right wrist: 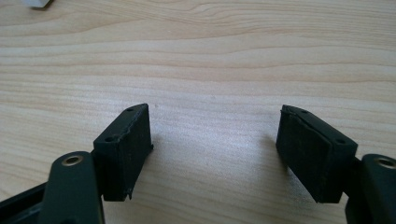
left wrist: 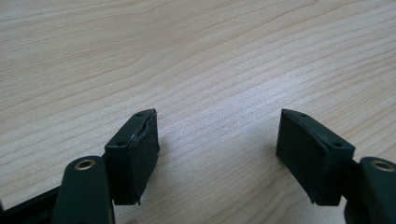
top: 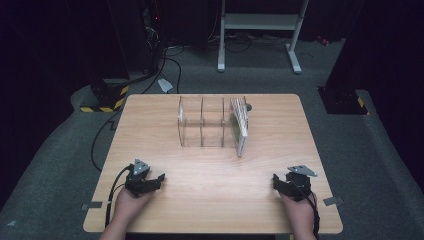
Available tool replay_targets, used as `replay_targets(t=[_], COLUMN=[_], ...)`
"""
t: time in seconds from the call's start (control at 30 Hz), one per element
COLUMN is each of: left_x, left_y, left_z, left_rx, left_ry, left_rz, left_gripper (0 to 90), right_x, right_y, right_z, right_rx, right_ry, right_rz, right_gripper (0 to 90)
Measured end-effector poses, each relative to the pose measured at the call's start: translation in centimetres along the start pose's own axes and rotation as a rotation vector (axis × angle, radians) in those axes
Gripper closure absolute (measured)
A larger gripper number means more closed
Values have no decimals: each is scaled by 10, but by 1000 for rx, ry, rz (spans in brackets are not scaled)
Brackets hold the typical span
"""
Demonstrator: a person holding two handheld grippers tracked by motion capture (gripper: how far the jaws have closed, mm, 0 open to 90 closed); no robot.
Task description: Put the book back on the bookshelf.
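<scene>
High view: both grippers, left gripper (top: 159, 178) and right gripper (top: 276, 181), rest on table (top: 210, 170), fingers spread apart.

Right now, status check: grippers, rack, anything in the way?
Left gripper open, empty, low over the table. Right gripper the same. Clear rack at the far middle, flat items upright in its right end. Bare wood between.

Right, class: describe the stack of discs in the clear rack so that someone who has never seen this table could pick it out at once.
Start at the wooden table and find the clear plastic rack standing near its far edge, well beyond both grippers. The discs stand on edge in the rack's right-hand end. The compartments to their left look empty, so this is the one slot that appears filled and silvery.
</scene>
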State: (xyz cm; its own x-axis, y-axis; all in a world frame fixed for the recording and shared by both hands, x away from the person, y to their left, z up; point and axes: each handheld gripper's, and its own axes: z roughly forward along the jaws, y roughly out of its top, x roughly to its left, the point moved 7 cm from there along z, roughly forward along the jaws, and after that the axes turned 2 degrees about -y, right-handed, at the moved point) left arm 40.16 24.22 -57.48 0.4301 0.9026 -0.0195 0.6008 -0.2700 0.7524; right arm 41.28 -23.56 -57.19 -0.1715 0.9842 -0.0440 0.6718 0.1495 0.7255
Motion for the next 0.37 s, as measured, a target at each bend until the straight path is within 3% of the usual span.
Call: replay_targets(t=[0.37], left_x=[-1], left_y=[-1], left_z=[-1], left_rx=[1], left_ry=[-2], left_rz=[3], left_gripper=[296], right_x=[1], right_y=[0], right_z=[0], right_rx=[5], right_ry=[11], right_rz=[-6], right_gripper=[242])
